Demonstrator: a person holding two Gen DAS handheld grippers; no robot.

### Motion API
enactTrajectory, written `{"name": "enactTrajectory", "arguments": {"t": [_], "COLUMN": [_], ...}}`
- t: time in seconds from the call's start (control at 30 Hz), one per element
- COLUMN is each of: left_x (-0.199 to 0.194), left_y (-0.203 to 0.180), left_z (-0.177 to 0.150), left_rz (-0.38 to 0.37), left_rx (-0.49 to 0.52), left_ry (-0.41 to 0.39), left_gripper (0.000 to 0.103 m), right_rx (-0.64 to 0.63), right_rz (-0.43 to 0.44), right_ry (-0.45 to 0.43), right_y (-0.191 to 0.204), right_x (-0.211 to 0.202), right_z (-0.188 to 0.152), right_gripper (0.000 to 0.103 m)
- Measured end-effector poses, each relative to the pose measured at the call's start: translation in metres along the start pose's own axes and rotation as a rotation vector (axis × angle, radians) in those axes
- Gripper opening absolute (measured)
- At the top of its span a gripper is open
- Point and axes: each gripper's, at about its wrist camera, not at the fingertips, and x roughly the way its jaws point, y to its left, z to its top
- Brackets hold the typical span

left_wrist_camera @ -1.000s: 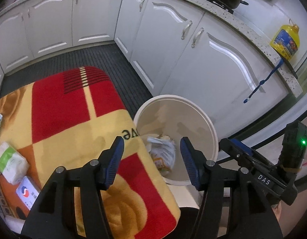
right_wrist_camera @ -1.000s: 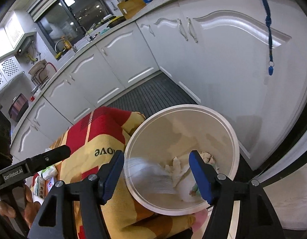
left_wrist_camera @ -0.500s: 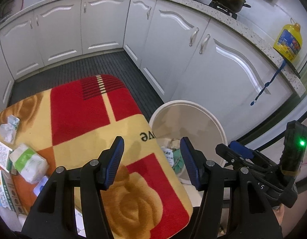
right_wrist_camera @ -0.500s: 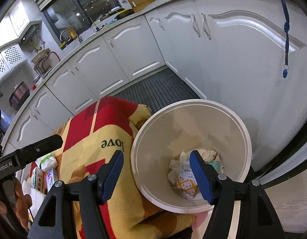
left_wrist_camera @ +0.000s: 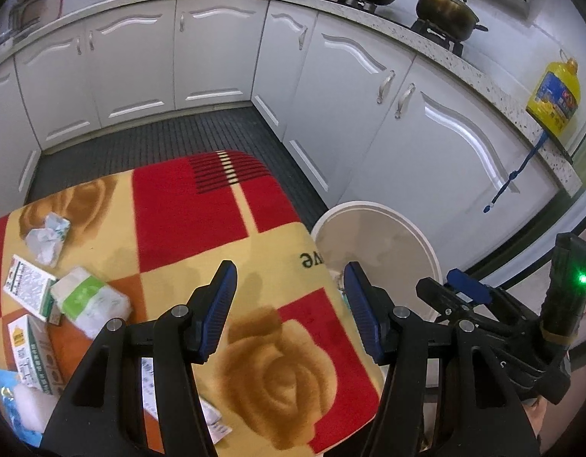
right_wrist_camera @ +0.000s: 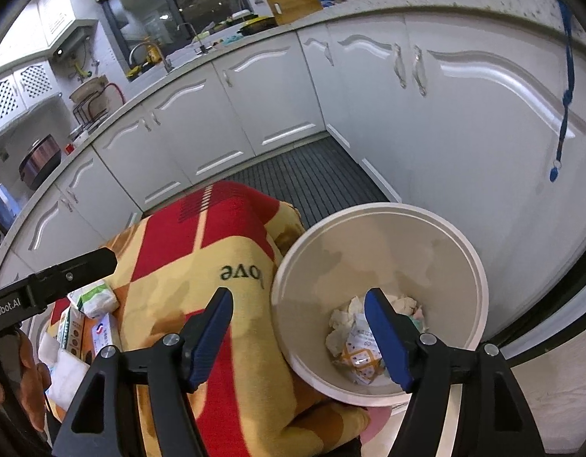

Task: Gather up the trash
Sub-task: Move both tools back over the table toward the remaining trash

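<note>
- Red-and-yellow patterned cloth (left_wrist_camera: 201, 236) covers the counter, and the white trash bin (left_wrist_camera: 414, 236) stands just beside its far right corner.
- Left gripper (left_wrist_camera: 289, 312) hangs over the cloth near the bin, jaws spread wide with nothing between them.
- Right gripper (right_wrist_camera: 298, 337) is above the bin's rim (right_wrist_camera: 281, 327), jaws likewise wide apart and empty.
- Inside the bin lie crumpled tissues (right_wrist_camera: 340, 323) and a printed wrapper (right_wrist_camera: 359, 354).
- Well away from the bin, at the cloth's left side, sit a crumpled tissue (left_wrist_camera: 45, 236), a green-and-white tissue pack (left_wrist_camera: 89, 301), a small printed box (left_wrist_camera: 26, 285) and a carton (left_wrist_camera: 30, 354).
</note>
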Motion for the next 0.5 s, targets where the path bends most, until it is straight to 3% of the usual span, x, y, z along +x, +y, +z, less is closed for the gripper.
{"name": "enactTrajectory", "arguments": {"t": [0.5], "left_x": [-0.043], "left_y": [0.051], "left_z": [-0.018], "left_rz": [0.040], "left_rx": [-0.057], "left_ry": [-0.027], "left_gripper": [0.059], "right_rx": [-0.093], "right_rz": [0.021], "right_ry": [-0.005], "right_y": [0.048], "right_x": [-0.008], "right_z": [-0.003], "right_gripper": [0.073]}}
